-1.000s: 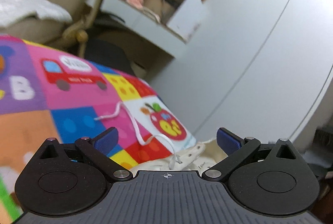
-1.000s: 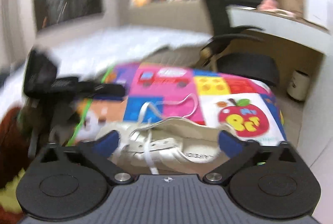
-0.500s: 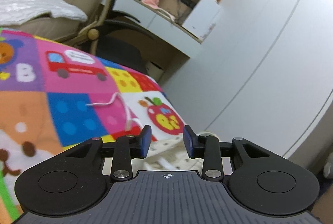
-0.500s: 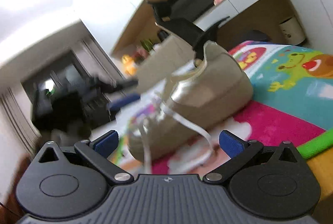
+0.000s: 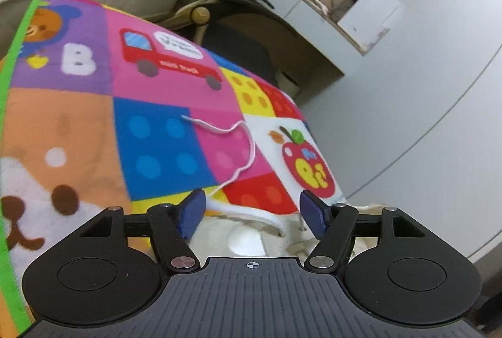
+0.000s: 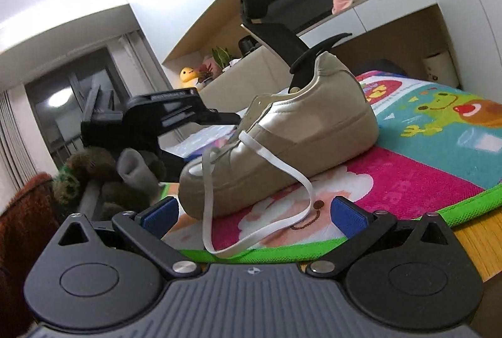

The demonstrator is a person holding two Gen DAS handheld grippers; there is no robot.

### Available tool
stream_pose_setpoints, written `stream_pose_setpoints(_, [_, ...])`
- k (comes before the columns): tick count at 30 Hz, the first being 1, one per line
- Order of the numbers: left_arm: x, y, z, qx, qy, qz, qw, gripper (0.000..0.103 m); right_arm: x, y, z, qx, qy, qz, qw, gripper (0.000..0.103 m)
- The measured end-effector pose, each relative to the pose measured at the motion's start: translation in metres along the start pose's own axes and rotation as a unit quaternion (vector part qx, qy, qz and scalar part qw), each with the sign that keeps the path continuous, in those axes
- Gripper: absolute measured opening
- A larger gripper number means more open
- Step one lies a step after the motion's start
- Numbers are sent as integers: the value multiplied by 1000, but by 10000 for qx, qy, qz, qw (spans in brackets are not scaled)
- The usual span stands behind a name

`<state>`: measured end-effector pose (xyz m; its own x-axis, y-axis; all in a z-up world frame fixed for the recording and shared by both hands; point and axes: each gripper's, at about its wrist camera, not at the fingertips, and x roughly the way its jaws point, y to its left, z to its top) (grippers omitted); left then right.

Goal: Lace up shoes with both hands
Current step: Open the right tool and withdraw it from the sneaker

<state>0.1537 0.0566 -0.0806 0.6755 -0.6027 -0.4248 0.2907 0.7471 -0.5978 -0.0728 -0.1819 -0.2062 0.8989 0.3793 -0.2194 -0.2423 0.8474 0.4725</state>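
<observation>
A: Shoe [image 6: 282, 131] sitting on its sole on the colourful play mat [image 6: 423, 181], toe toward the right gripper [image 6: 251, 217], heel away. Lying side-on in the right wrist view.

B: Lace [image 6: 276, 178] hanging loose?

A: Yes, drooping off the near side in a long slack loop, reaching down between the blue fingers [image 6: 345, 217] of the right gripper. Other end [image 5: 226, 131] trailing across the mat in the left wrist view, past the shoe [image 5: 251, 231].

B: Fingers gripping anything?

A: No. Right fingers spread wide, holding nothing, loop just lying in the gap. Left gripper [image 5: 252, 209] hovering right over the shoe top near the eyelets, fingers [image 5: 193, 211] parted, also holding nothing.

B: Stage?

A: Hard to call. Only partly threaded by the look of it, upper eyelets seeming bare, but mostly hidden under the left gripper.

B: Risks?

A: Closing on the flat loop mid-span instead of near the tip, leaving a floppy end impossible to aim at an eyelet. Tugging one side, with nothing pinning the shoe, dragging or tipping it on the soft mat. Pulling too hard, sliding the far end back out of its eyelet. Left gripper blocking the view of the eyelets, risking a missed hole.
</observation>
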Motion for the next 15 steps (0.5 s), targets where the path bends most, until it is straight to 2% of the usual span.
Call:
stream_pose_setpoints(3, [-13,6,-1,-85,-221,-3,9997,75,0,3,0,-82,69,-84,9999,103])
stream_pose_setpoints(4, [-19,7,-3,-78,-320,-12,9995,83,1,3,2,-62,139,-80,9999,103])
stream_pose_setpoints(6, [-42,4,-18,182,-681,-90,9975,95,4,2,9,-20,380,-10,9993,103])
stream_pose_setpoints(10, [-79,5,-55,910,-1235,-313,9877,98,6,-6,33,190,886,157,9958,103])
stream_pose_setpoints(12, [-93,7,-69,1292,-1552,-423,9785,101,-2,6,51,-162,659,-74,9977,103])
stream_pose_setpoints(13, [-96,8,-72,1432,-1587,-472,9757,102,-6,18,61,-556,456,-194,9972,103])
stream_pose_setpoints(15, [-98,14,-72,1479,-1435,-747,9757,102,-7,43,83,-1211,139,-411,9917,103])
